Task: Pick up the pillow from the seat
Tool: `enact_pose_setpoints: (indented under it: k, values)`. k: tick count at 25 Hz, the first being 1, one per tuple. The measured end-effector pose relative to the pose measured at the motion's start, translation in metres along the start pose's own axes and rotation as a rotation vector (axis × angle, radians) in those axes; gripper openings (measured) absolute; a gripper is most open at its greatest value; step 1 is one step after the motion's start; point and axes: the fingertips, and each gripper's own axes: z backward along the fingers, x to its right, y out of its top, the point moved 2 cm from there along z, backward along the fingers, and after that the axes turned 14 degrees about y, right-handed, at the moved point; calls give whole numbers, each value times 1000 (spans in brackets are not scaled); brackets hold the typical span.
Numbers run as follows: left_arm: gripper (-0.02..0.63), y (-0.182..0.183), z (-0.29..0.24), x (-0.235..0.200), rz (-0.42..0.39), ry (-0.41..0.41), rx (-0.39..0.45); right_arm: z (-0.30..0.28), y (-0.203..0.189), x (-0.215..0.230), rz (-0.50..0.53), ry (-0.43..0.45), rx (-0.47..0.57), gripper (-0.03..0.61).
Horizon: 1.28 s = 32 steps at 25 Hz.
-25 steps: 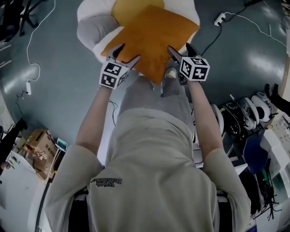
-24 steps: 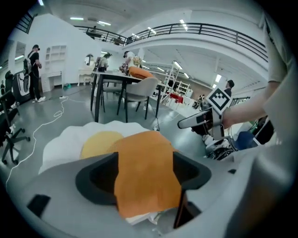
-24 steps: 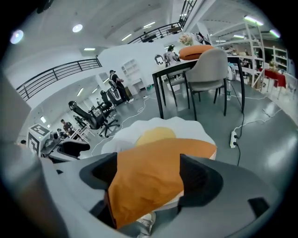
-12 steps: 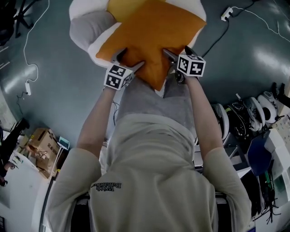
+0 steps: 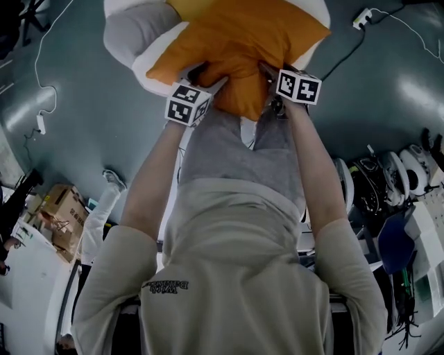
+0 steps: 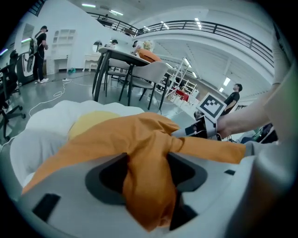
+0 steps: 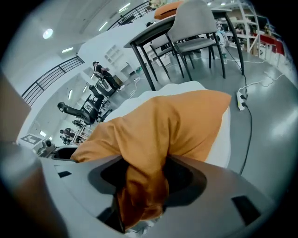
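Note:
An orange pillow (image 5: pixel 243 41) lies on a white and grey seat (image 5: pixel 128 38) at the top of the head view. My left gripper (image 5: pixel 208 75) grips the pillow's near edge on the left side. My right gripper (image 5: pixel 267 69) grips the same edge on the right side. Both sets of jaws have just been closing, with pillow fabric between them. In the left gripper view the left gripper (image 6: pixel 146 169) pinches a bunched fold of the pillow (image 6: pixel 139 139). In the right gripper view the right gripper (image 7: pixel 144 181) squeezes a similar fold of the pillow (image 7: pixel 181 123).
The seat stands on a grey floor with cables (image 5: pixel 41 76) and a power strip (image 5: pixel 361 17) on it. A cardboard box (image 5: pixel 59 218) lies at the left and gear on shelves (image 5: pixel 402 194) at the right. Tables and chairs (image 6: pixel 135 69) stand beyond.
Both grippers have come down onto the pillow's near edge and their jaws have closed on it. The fabric now bunches up between the jaws.

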Motion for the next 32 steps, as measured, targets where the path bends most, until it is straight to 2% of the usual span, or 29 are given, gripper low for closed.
enact_pose_setpoints:
  k: [3,5,7,13,18,20,24,32]
  values:
    - [199,11,-3,8,-52,11,-14,5,8,-6,20,-6,42,130]
    - [141,16,-1,14,-103,23,-2,12,13,-13,51,5,70,73]
    - [107,20,4,17,-118,30,21,19,20,-25,88,41,95,35]
    - [37,46,48,13,-86,90,127,49,47,-81,295,129,168,17]
    - [15,88,110,23,3,119,211,98,82,-140,401,165,234,17]
    - [14,108,139,29,9,122,248,123,95,-166,434,171,251,17]
    - [14,161,207,49,-56,120,355,190,121,-222,494,184,332,17]
    - [15,290,375,76,-188,108,652,338,196,-376,703,185,563,17]
